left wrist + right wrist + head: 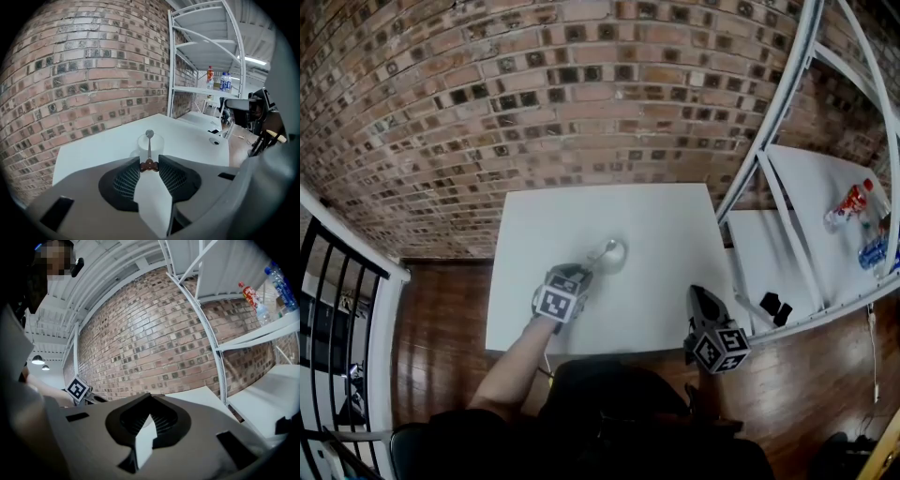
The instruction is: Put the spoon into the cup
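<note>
The left claw [149, 165] is clenched on the brown handle end of the slim metal spoon [149, 146], so the shaft points away from it and the bowl end lines up with the clear round cup [158, 143] near the middle of the white tabletop [93, 145]. I cannot tell if the bowl is already inside the rim. The right claw [149, 416] is closed on nothing and waits at the near right edge, probably to leave the way free.
</note>
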